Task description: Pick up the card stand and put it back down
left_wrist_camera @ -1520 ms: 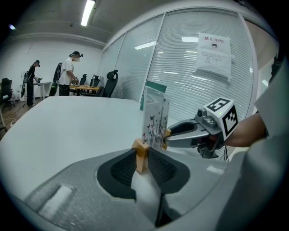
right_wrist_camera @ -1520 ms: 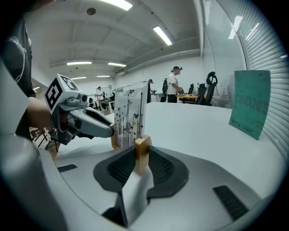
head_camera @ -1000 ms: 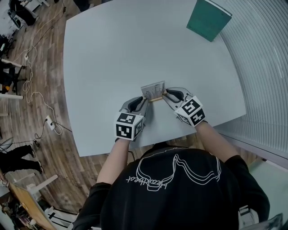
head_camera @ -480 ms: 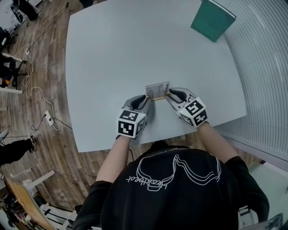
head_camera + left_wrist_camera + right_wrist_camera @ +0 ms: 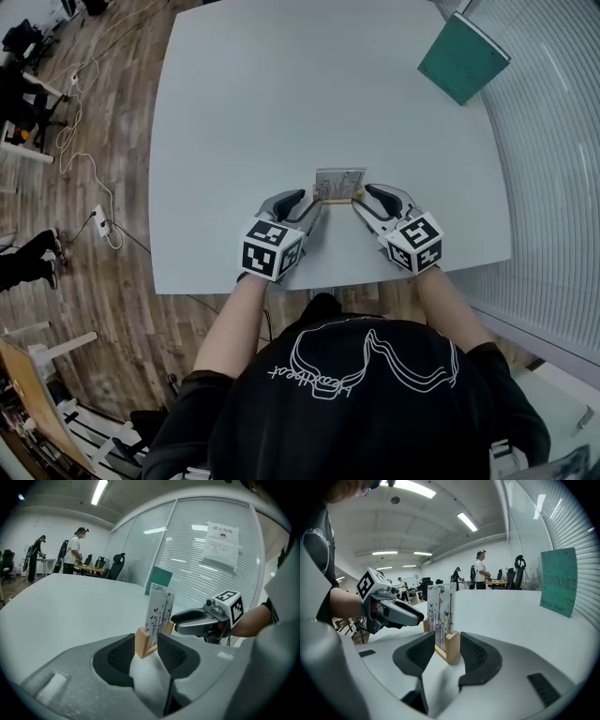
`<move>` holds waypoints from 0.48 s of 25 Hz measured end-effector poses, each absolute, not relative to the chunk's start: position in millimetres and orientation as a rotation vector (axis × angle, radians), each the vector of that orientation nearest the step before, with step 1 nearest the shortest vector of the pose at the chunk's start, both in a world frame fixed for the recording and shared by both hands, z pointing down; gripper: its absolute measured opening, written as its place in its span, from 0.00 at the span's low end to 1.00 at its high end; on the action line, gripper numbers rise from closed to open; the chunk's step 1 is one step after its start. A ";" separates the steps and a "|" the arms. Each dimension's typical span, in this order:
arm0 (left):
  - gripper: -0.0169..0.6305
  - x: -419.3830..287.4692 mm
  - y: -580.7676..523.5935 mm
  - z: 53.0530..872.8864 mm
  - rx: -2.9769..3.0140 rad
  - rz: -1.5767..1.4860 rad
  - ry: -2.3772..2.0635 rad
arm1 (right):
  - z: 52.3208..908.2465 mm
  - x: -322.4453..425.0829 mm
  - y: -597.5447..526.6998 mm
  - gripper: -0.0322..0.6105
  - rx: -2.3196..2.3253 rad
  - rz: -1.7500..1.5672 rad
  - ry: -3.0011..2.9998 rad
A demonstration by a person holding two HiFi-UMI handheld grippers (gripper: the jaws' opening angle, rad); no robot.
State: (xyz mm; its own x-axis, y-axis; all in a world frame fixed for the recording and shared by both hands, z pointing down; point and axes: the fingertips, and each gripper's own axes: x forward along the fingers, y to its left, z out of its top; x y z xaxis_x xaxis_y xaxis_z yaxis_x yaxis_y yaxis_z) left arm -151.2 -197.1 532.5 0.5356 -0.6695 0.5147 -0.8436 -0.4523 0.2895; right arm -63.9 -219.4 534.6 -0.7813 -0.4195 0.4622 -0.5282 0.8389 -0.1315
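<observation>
Just spread apart at the left hand-held gripper (image 5: pixel 312 200) and the right hand-held gripper (image 5: pixel 362 196), pads not clamping, each pair of jaws straddling one wooden end of the card stand (image 5: pixel 338 185). Stands upright on the white counter (image 5: pixel 281 94), near its front edge. Further off, at the far right corner, a green board (image 5: pixel 464 58).

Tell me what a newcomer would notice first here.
A card stand sits near the table's front edge. The left tongs and right tongs flank it, one end between each pair's jaws, which have just been opening. A green book is at the far right corner.
</observation>
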 end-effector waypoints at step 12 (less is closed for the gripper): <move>0.27 -127.6 -106.1 455.2 2.298 0.175 -1.212 | 417.1 -27.3 -133.9 0.28 0.622 0.418 -2.938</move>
State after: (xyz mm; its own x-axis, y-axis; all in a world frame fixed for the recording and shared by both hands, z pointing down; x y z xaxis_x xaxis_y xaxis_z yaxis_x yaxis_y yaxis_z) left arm -127.6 -106.1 455.2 0.5888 -0.7292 0.3487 -0.7980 -0.4560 0.3940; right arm -27.3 -133.9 417.1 -0.9099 -0.3816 0.1627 -0.4118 0.8780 -0.2440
